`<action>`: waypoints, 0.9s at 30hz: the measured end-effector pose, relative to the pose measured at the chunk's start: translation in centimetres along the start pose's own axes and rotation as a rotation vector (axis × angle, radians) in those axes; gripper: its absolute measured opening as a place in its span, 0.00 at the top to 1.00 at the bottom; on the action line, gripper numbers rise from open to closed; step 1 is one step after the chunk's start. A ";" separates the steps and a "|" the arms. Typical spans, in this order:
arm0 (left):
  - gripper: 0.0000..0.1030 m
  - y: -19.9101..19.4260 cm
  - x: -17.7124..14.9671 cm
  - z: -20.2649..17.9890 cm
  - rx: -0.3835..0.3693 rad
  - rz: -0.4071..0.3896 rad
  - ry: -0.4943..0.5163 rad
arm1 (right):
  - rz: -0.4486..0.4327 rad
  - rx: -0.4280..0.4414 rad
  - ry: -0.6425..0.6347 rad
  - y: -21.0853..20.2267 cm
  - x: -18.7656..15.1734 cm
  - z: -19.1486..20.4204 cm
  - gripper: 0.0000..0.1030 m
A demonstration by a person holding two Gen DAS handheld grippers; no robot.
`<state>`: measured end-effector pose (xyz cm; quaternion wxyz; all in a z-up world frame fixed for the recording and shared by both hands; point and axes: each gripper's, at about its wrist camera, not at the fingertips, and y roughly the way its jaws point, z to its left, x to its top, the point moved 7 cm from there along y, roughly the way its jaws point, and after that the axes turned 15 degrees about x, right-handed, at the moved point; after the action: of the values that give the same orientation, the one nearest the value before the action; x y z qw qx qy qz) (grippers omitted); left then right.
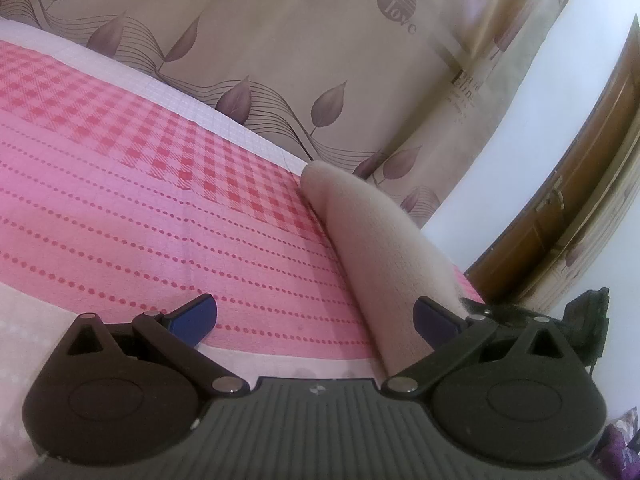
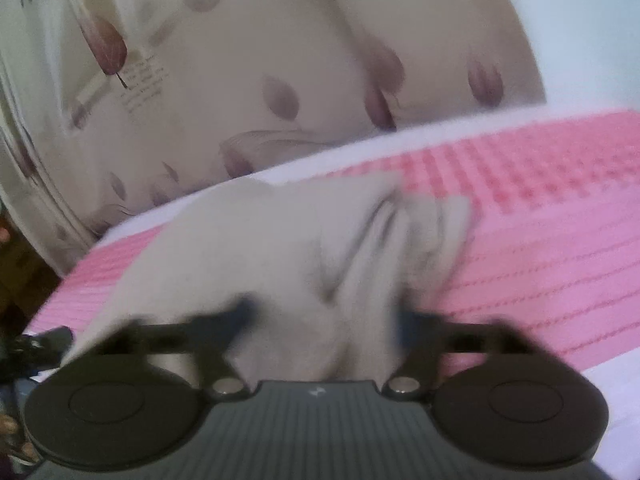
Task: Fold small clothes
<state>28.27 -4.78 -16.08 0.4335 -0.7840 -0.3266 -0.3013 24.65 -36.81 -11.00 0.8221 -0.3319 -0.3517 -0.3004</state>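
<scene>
A beige cloth (image 1: 372,240) lies in a long soft roll on the pink bed cover (image 1: 160,200), running away from me on the right. My left gripper (image 1: 316,320) stands open and low over the cover, with nothing between its blue pads. Its right finger (image 1: 436,318) rests against the near end of the roll. In the blurred right wrist view the same beige cloth (image 2: 280,248) lies spread and creased. A bunch of it fills the gap between the fingers of my right gripper (image 2: 326,314). The blur hides whether the pads press on it.
The pink checked and dotted bed cover (image 2: 540,220) has a white border at its far edge. A leaf-print curtain (image 1: 320,40) hangs right behind the bed. A wooden door frame (image 1: 580,200) and a white wall stand at the right.
</scene>
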 end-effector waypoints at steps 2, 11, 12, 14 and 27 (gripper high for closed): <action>0.00 0.0 0.0 0.0 0.000 0.000 0.000 | -0.024 -0.023 -0.018 -0.6 0.7 0.1 0.59; 0.00 0.2 0.0 0.1 0.004 0.000 0.000 | -0.112 0.083 -0.022 -4.7 1.4 1.6 0.32; 0.00 0.2 0.0 0.1 0.004 0.001 0.001 | -0.097 0.089 -0.025 -4.3 1.3 1.9 0.32; 0.00 0.2 0.0 0.1 0.005 0.000 0.001 | -0.050 0.078 -0.043 -2.9 0.7 2.1 0.32; 0.00 0.1 -0.1 0.1 0.005 0.000 0.002 | 0.035 0.066 -0.010 1.0 -0.2 1.5 0.71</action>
<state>28.36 -4.71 -16.25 0.4356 -0.7826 -0.3272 -0.3012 24.70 -34.99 -10.72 0.8359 -0.3124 -0.3597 -0.2725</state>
